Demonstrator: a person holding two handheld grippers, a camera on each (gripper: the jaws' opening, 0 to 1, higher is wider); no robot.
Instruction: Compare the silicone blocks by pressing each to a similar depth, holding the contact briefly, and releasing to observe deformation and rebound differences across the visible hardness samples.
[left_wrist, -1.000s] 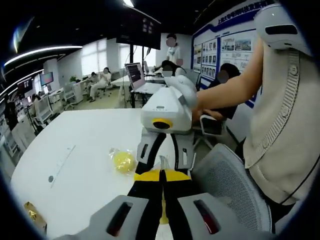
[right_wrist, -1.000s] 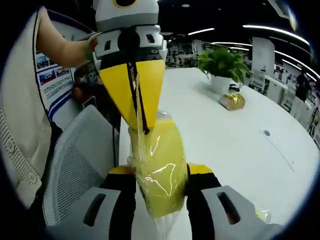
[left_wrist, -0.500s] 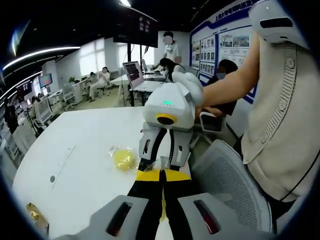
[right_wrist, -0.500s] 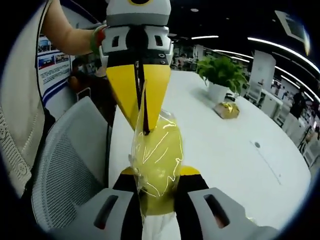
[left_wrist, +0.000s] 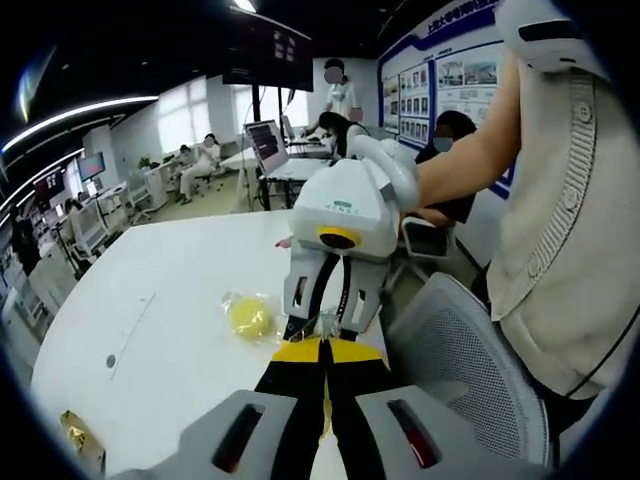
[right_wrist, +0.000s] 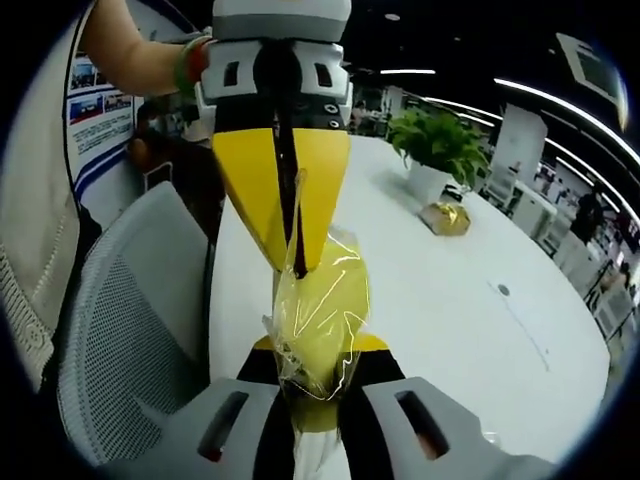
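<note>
One wrapped yellow block (right_wrist: 322, 305) under squeeze between right gripper (right_wrist: 318, 352) jaws, held above the near edge of the white table (right_wrist: 440, 300); left gripper (right_wrist: 290, 262) pinched shut on the wrapper's top. Second wrapped yellow sample (left_wrist: 249, 317) lying on the table, apparently untested. Versus a second ago: right jaws narrower, block more compressed.

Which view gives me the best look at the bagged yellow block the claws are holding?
The right gripper view: the bagged yellow block sits large and central, gripped between the right claw while the left claw pinches its wrapper. In the left gripper view just a thin yellow sliver shows between the closed jaws.
</note>
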